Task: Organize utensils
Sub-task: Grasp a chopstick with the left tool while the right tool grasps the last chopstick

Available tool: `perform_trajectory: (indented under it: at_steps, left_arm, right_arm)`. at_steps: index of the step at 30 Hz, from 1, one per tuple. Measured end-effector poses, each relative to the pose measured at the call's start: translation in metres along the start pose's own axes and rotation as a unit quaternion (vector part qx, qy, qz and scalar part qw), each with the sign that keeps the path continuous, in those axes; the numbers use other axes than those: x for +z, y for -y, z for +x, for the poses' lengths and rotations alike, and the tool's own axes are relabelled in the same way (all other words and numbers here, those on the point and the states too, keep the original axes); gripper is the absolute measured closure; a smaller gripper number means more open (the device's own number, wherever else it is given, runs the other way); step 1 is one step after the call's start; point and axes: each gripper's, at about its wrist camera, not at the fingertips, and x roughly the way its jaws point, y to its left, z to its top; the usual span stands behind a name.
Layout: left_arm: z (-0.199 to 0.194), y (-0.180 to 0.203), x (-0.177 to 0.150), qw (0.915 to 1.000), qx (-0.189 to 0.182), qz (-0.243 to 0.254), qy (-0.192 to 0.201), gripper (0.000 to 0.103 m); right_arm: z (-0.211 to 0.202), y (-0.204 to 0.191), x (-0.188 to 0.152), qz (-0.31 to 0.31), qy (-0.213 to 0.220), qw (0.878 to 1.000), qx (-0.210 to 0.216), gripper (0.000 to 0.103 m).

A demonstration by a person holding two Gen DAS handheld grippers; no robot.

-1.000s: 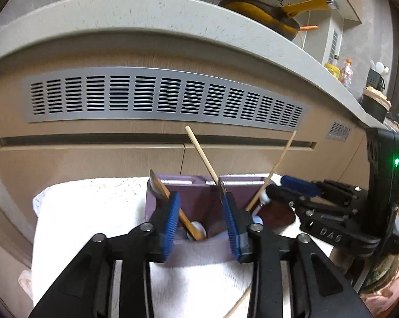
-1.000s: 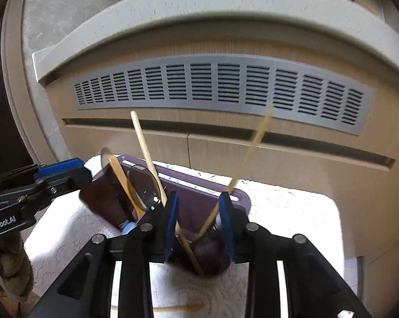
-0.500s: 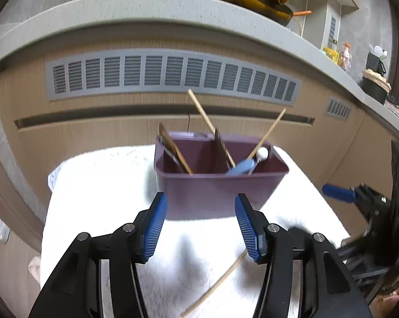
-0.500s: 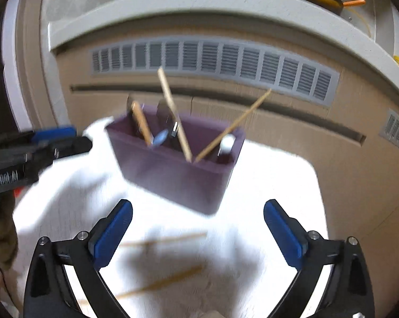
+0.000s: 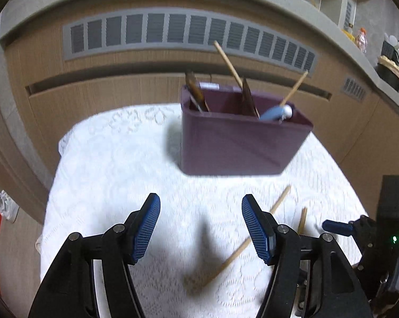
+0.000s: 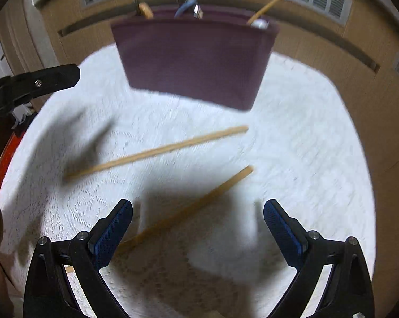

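A purple utensil holder (image 5: 242, 143) (image 6: 194, 61) stands on the white lace cloth, holding two slanting chopsticks, a wooden spoon and a blue-handled utensil. Two loose wooden chopsticks lie on the cloth in front of it: the far chopstick (image 6: 157, 152) (image 5: 252, 238) and the near chopstick (image 6: 194, 209) (image 5: 302, 218). My left gripper (image 5: 200, 204) hovers over bare cloth short of the holder, its jaws opening with nothing between them. My right gripper (image 6: 198, 206) is wide open above the near chopstick, pads not touching it. Each gripper shows at the edge of the other's view.
The cloth-covered table (image 5: 114, 164) stands against a wooden cabinet front with a grey vent grille (image 5: 189, 31) under a grey counter. A red object (image 6: 5, 153) shows beyond the table's left edge. The cloth ends close on both sides.
Both grippers have drawn back from the holder and dropped toward the cloth. Both opened; the right one let go of the chopstick now resting in the holder.
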Motion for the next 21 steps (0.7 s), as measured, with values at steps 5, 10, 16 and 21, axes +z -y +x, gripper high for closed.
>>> perform_trajectory:
  at_steps: [5, 10, 16, 21]
  left_arm:
    - [0.007, 0.001, -0.015, 0.9996, -0.007, 0.012, -0.026, 0.037]
    - [0.012, 0.004, -0.021, 0.999, -0.016, 0.011, -0.039, 0.037]
    - [0.01, 0.014, -0.024, 0.9982, -0.029, 0.028, -0.044, 0.035]
    - [0.009, 0.035, -0.026, 0.9949, -0.061, 0.064, -0.049, 0.036]
  right_arm:
    - [0.0, 0.007, -0.012, -0.005, -0.018, 1.0, 0.011, 0.013]
    - [-0.012, 0.021, -0.021, -0.019, -0.015, 1.0, 0.017, 0.048]
    - [-0.021, 0.04, -0.021, -0.014, -0.027, 0.998, 0.046, 0.091]
    - [-0.024, 0.053, -0.025, -0.004, -0.021, 0.999, 0.041, 0.094]
